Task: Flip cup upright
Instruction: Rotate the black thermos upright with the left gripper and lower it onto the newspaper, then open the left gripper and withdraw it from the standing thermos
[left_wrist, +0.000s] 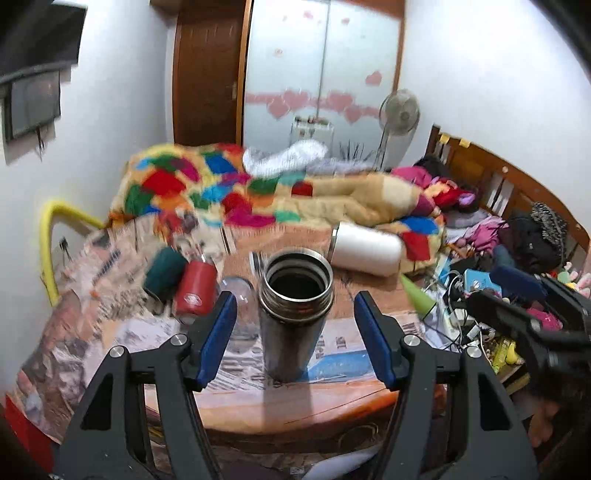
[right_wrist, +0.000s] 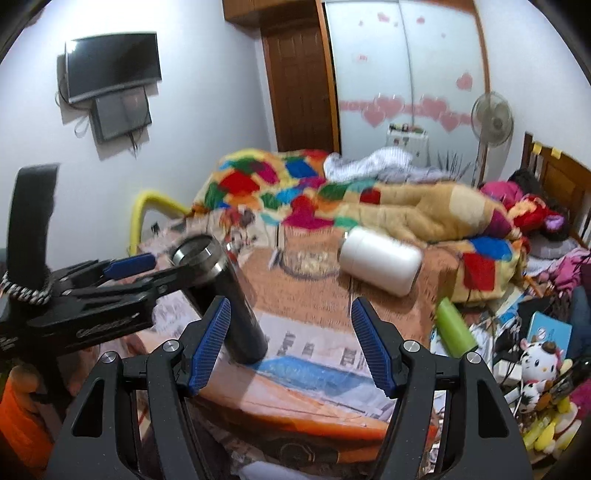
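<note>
On the left of the table (left_wrist: 303, 402), a green cup (left_wrist: 164, 271) and a red cup (left_wrist: 195, 291) lie on their sides on newspaper (left_wrist: 92, 266). At centre, the steel cup (left_wrist: 293, 314) stands upright, mouth open, between the spread blue pads of the left gripper (left_wrist: 295, 325), untouched by either. Behind and to the right, a white cup (left_wrist: 364, 251) lies on its side near the blanket (left_wrist: 229, 184). The right gripper (right_wrist: 290, 339) hangs open over the table edge, holding nothing.
</note>
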